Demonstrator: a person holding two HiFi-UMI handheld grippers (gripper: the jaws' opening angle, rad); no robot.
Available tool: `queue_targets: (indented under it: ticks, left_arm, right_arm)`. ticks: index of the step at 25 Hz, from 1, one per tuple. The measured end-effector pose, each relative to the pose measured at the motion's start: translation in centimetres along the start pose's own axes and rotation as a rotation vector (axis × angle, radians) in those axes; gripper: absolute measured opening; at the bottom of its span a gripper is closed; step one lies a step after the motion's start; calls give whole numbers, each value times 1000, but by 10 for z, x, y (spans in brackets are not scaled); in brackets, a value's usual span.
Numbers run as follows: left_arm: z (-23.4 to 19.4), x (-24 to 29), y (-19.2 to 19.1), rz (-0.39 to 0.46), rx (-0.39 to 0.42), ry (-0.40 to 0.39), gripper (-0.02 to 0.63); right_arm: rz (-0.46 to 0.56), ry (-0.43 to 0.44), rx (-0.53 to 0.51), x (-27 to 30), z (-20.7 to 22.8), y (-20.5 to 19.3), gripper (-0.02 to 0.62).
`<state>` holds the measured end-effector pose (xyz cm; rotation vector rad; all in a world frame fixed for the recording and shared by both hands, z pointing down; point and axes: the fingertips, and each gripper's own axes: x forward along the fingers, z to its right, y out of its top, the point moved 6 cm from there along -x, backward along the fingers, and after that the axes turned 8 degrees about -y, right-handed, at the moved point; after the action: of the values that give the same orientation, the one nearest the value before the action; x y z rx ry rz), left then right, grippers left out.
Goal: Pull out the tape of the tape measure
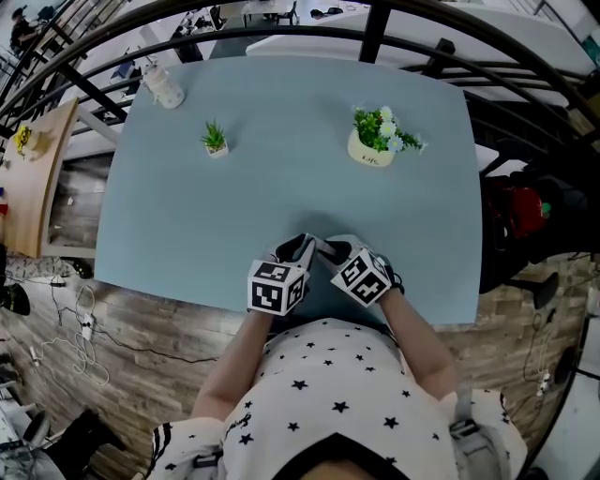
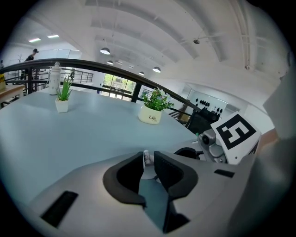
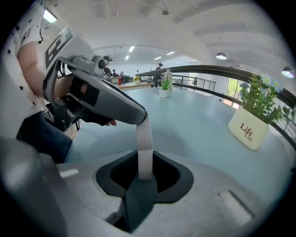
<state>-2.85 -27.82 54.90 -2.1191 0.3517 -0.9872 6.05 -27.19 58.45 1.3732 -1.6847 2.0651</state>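
My two grippers meet low over the front edge of the blue-grey table (image 1: 216, 216). In the right gripper view a narrow white tape (image 3: 144, 139) runs from the tips of the left gripper (image 3: 138, 115) down into the right gripper (image 3: 144, 172), which is shut on the tape's end. In the left gripper view the left gripper (image 2: 148, 156) is shut on a small white piece of the tape measure (image 2: 146, 157). The tape measure's body is hidden by the jaws. In the head view the left gripper (image 1: 302, 244) and the right gripper (image 1: 328, 249) almost touch.
A white pot marked "Life" with a green plant (image 1: 371, 148) stands at the back right. A small potted plant (image 1: 216, 141) and a white bottle (image 1: 164, 86) stand at the back left. A dark railing (image 1: 375, 28) runs behind the table.
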Motion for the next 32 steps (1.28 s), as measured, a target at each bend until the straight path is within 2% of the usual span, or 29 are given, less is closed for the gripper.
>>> queue_targets:
  ticks: [9, 14, 26, 32]
  left_arm:
    - [-1, -1, 1, 8, -21, -3, 52]
    - [-3, -2, 3, 24, -73, -11, 35]
    - [-4, -7, 1, 20, -50, 5, 32]
    - [-9, -20, 13, 92, -50, 28, 32]
  right_arm:
    - [-4, -8, -7, 1, -3, 0, 98]
    - [-5, -12, 8, 0, -3, -1, 98]
    - [-16, -9, -1, 3, -6, 0, 97]
    - [-20, -4, 2, 4, -5, 0, 97]
